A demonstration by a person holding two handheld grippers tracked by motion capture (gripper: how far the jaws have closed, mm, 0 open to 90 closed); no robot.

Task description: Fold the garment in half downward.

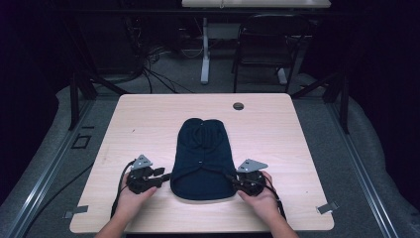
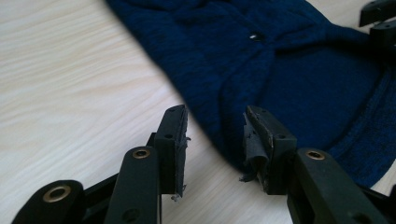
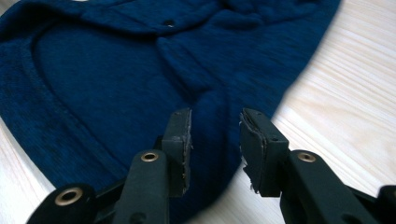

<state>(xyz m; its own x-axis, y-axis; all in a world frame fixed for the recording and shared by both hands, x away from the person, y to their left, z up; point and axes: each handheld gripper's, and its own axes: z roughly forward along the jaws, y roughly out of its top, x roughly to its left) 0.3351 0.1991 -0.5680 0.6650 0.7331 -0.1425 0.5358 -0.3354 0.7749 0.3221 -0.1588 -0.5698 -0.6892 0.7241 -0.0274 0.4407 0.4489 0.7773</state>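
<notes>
— So, where is the dark blue garment (image 1: 203,158) lying?

— It is lying flat in the middle of the table (image 1: 148,119), its near hem facing the person.

— And what are the grippers doing?

— The left gripper (image 2: 215,140) is sitting at the garment's left edge, the right gripper (image 3: 215,140) at its right edge. Both are standing with jaws apart, clamping nothing.

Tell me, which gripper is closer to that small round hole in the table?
Right. The right gripper sits at the blue garment's near right edge, below the hole; the left gripper is across the garment, farther away.
</notes>
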